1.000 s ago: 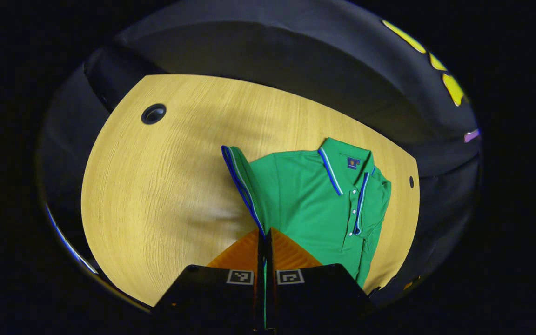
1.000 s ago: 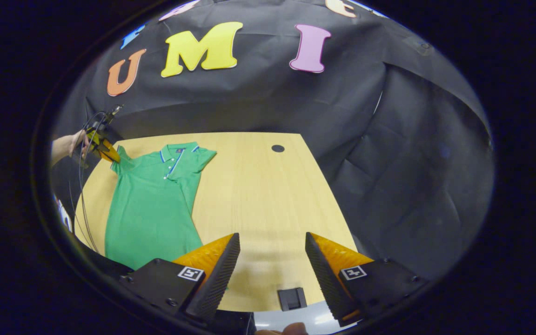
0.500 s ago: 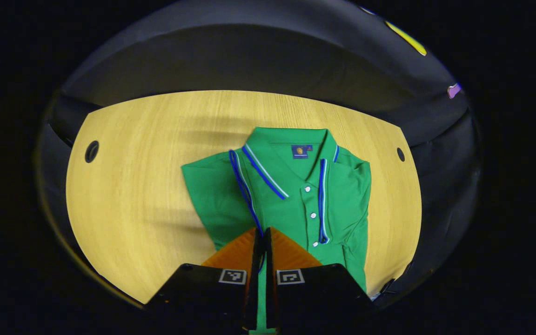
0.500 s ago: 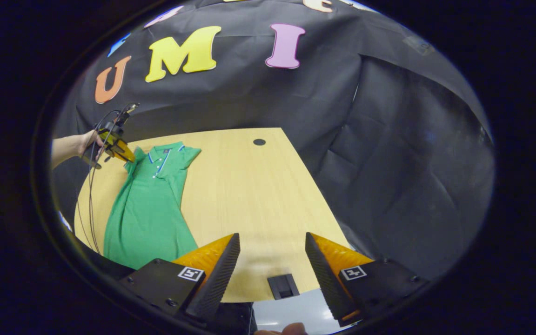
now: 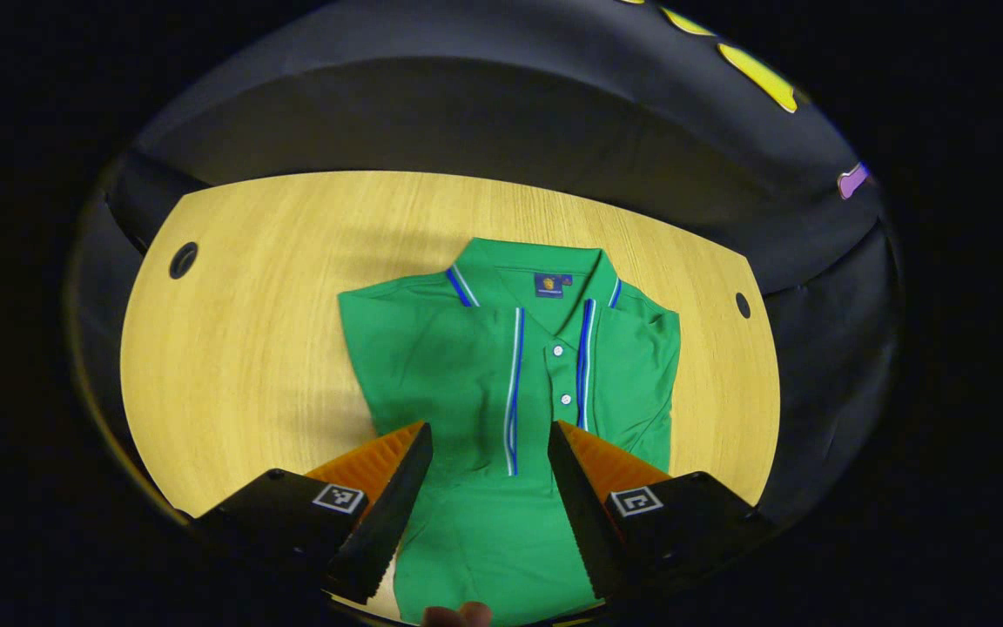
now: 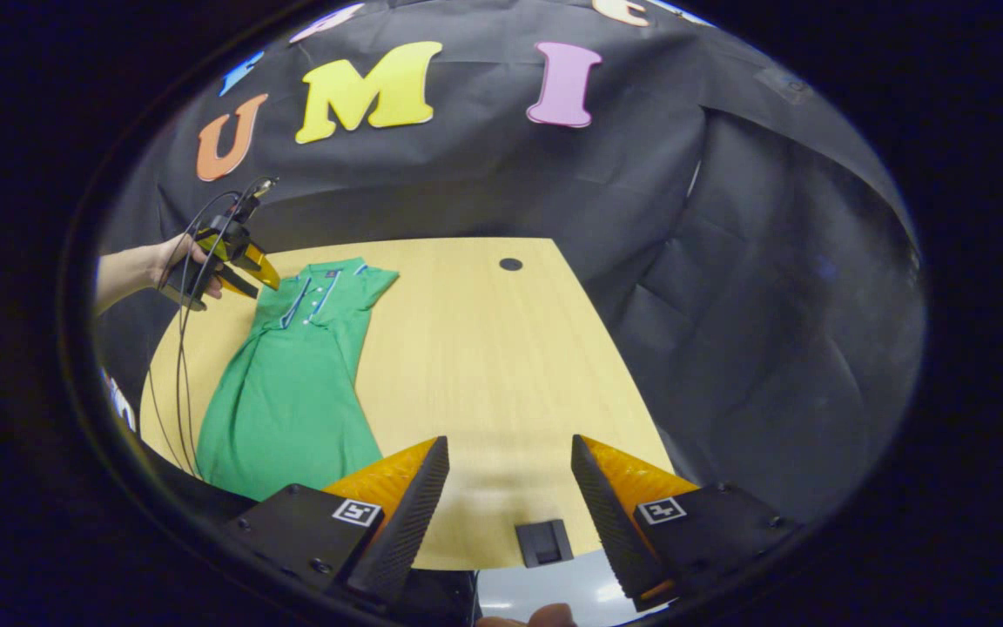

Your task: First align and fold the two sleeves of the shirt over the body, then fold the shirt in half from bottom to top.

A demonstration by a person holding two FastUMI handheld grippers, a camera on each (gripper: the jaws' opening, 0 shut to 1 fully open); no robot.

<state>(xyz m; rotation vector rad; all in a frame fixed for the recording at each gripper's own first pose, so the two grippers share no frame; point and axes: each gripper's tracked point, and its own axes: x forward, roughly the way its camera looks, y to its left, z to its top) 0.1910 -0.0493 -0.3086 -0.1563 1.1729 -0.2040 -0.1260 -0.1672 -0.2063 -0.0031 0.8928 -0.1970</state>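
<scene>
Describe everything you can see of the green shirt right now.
The shirt is a green polo of knit-looking fabric with blue and white trim on the collar and sleeve cuffs, a buttoned placket and a small dark label inside the neck. It lies flat, front up, on the wooden table, collar toward the far edge. One sleeve is folded over the chest, its trimmed cuff running beside the placket. In the right gripper view the other sleeve lies spread out. The left gripper hovers above it, jaws open, holding nothing.
</scene>
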